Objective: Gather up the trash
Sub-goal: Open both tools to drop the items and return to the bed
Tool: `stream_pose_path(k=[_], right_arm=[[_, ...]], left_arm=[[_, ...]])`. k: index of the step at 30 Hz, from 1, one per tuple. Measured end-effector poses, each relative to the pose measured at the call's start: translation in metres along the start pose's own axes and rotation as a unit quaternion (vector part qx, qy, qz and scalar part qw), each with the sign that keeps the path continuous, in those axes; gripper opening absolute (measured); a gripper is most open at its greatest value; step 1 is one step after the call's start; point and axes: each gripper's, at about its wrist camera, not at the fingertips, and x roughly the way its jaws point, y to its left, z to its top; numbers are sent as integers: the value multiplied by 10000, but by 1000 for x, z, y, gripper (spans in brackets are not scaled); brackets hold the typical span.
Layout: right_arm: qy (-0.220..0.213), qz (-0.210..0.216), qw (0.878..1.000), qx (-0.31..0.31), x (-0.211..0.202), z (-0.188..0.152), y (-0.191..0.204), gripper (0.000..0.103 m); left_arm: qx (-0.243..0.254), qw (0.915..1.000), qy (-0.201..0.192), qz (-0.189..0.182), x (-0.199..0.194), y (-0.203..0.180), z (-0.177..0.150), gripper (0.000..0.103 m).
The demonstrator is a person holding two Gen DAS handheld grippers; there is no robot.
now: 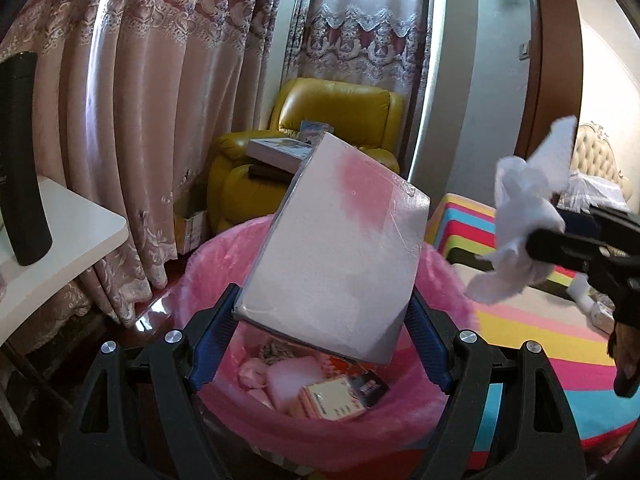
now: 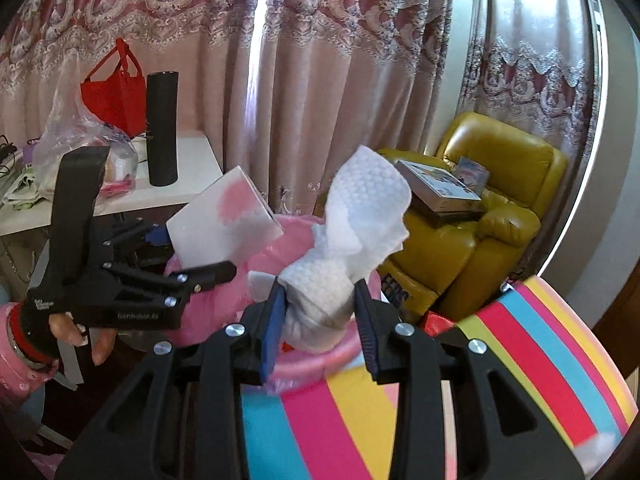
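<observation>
My left gripper [image 1: 322, 312] is shut on a flat white box with a pink patch [image 1: 340, 240] and holds it tilted above the pink-lined trash bin [image 1: 452, 420]. The bin holds several discarded packets [image 1: 332, 396]. My right gripper [image 2: 320, 300] is shut on a crumpled white tissue [image 2: 360, 220], to the right of the bin's rim [image 2: 320, 364]. The right gripper [image 1: 532, 240] and tissue [image 1: 524, 208] also show at the right of the left wrist view. The left gripper [image 2: 224, 268] with the box [image 2: 228, 220] shows in the right wrist view.
A white table [image 1: 72, 240] with a tall black cylinder [image 1: 22, 160] stands at the left, with a red bag [image 2: 112, 96] and plastic bags behind. A yellow armchair [image 1: 320, 120] holding boxes is behind the bin. A rainbow-striped surface [image 2: 520, 360] lies at the right. Curtains hang behind.
</observation>
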Motion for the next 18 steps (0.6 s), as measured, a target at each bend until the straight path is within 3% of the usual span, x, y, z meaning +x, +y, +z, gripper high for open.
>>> stream_pose_path(k=[2,3,4,5,13,18], right_arm=[[38,103,9999,-57,13,5,2,36],[76,231,9997,-87,22,10,2,44],[91,244,9996,-113,27,12,2,60],[81,201,9997,-126,29,13,1,66],[-192,-61,9998,95,-7,0,-14,72],[-227,-404,9988,178,-52,-35,-21,78]], left_arm=[[32,10000,66,47,8,4,0,75],[40,9998,93,144,10,4,-2,76],[37,9997,111,233,12,6,-3,76],[29,9995,114,279,12,8,-5,81],[74,9969,-78,784,-10,9,-15,93],[155,9980,-75,603,-16,-21,-17,93]])
